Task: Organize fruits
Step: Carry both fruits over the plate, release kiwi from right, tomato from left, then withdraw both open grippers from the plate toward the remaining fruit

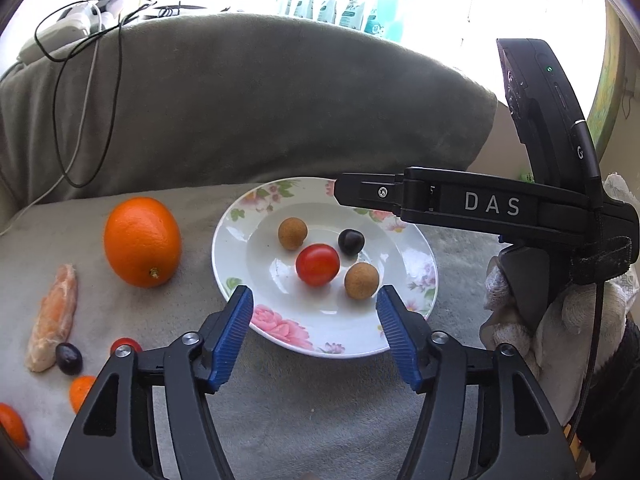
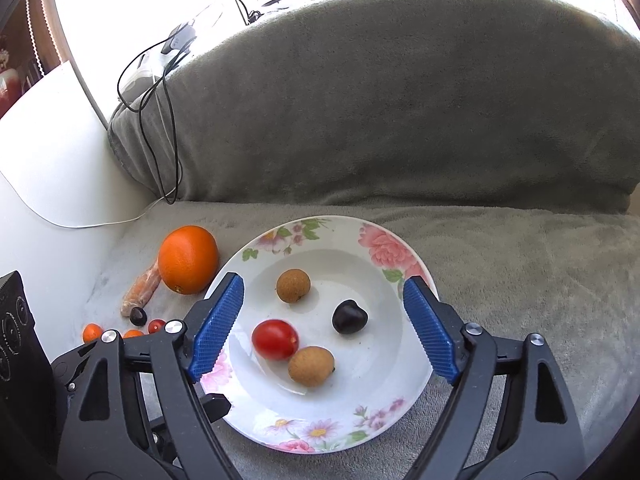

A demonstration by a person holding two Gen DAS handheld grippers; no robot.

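Note:
A white floral plate (image 1: pixel 280 326) (image 2: pixel 384 412) lies on the grey blanket. It holds a red cherry tomato (image 1: pixel 317 264) (image 2: pixel 275 339), a dark cherry (image 1: pixel 351 241) (image 2: pixel 349 317) and two brown longans (image 1: pixel 293 233) (image 1: pixel 361 280) (image 2: pixel 293 285) (image 2: pixel 311 365). My left gripper (image 1: pixel 316 334) is open and empty over the plate's near rim. My right gripper (image 2: pixel 324 326) is open and empty above the plate; its body shows in the left wrist view (image 1: pixel 480 204). A big orange (image 1: pixel 142 241) (image 2: pixel 188 259) sits left of the plate.
Left of the orange lie a peeled orange segment (image 1: pixel 54 320) (image 2: pixel 142 290), a dark cherry (image 1: pixel 69 357) (image 2: pixel 138 315), a small tomato (image 1: pixel 126 345) (image 2: pixel 156 325) and small oranges (image 1: pixel 82 392) (image 1: pixel 14 426) (image 2: pixel 92 332). A grey covered backrest (image 2: pixel 400 100) rises behind. Cables (image 1: pixel 80 80) hang at the left.

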